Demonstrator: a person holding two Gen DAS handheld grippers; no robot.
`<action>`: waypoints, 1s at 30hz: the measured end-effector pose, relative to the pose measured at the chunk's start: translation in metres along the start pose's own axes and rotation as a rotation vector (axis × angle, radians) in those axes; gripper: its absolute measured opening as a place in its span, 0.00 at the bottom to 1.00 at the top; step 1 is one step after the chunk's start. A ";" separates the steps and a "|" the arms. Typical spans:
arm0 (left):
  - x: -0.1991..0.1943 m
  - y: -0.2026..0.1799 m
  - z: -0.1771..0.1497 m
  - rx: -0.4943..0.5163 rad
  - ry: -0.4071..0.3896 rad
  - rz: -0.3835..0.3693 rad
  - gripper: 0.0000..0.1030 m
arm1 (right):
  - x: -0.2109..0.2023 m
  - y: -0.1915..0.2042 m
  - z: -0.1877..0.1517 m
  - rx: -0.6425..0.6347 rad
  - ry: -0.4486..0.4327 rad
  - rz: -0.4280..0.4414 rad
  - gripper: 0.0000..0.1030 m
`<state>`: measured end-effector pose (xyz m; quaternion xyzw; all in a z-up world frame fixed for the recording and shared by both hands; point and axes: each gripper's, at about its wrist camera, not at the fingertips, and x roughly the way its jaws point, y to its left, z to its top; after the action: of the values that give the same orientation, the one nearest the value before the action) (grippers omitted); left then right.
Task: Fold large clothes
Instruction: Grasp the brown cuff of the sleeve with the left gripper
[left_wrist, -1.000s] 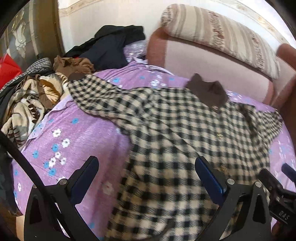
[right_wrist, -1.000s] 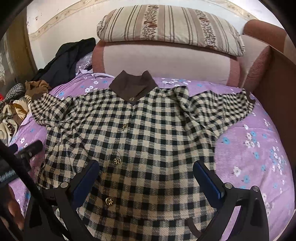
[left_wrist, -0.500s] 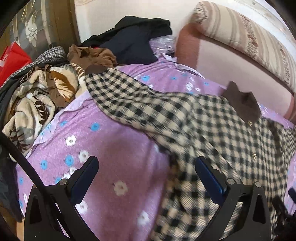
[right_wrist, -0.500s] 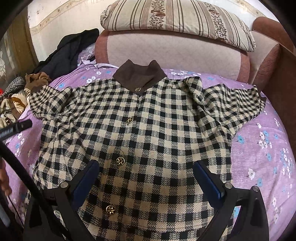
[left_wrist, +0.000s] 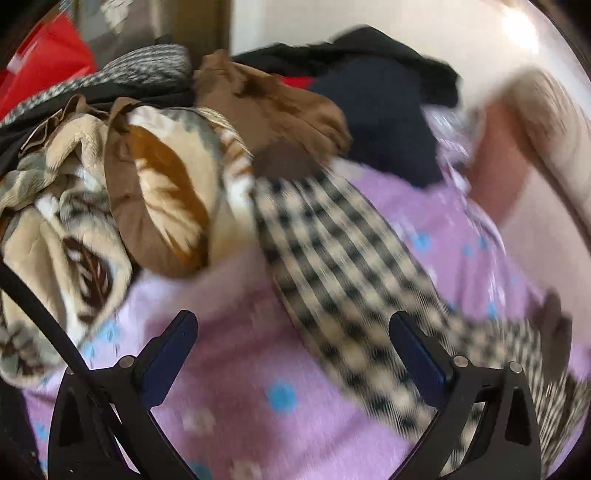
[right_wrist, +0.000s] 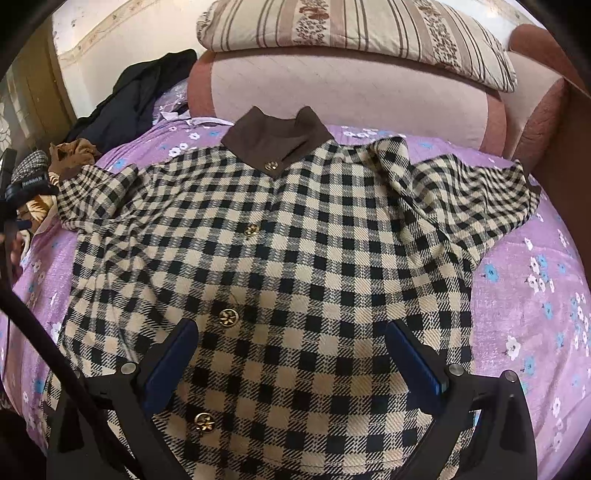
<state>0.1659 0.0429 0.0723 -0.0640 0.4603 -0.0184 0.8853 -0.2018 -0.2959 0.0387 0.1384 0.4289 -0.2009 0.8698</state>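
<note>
Checked shirt (right_wrist: 295, 258) spread front-up on the bed (right_wrist: 535, 314), collar toward the headboard, ready for folding.
Left gripper (left_wrist: 291, 354) points at the outstretched sleeve (left_wrist: 332, 251), right gripper (right_wrist: 291, 354) hovers over the buttons; both jaws wide apart, holding nothing.

- Left wrist view: strong motion blur throughout; the checked sleeve (left_wrist: 343, 266) and floral bedsheet (left_wrist: 236, 387) smear into streaks.
- Overexposed glare washes out the upper right wall (left_wrist: 480, 44).
- Right wrist view: sharp, evenly lit, soft shadows only.
- Both views: fisheye curvature, dark vignette at the corners.
</note>
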 end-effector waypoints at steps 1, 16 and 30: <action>0.005 0.008 0.010 -0.034 -0.013 -0.008 1.00 | 0.001 -0.001 0.000 0.004 0.004 0.002 1.00; 0.074 0.013 0.065 -0.110 0.010 -0.097 0.70 | 0.026 -0.005 0.002 0.012 0.058 0.037 1.00; 0.066 0.027 0.068 -0.076 0.043 -0.165 0.16 | 0.027 -0.007 0.001 0.030 0.074 0.068 1.00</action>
<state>0.2585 0.0706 0.0536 -0.1348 0.4727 -0.0751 0.8676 -0.1892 -0.3084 0.0168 0.1730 0.4528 -0.1726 0.8575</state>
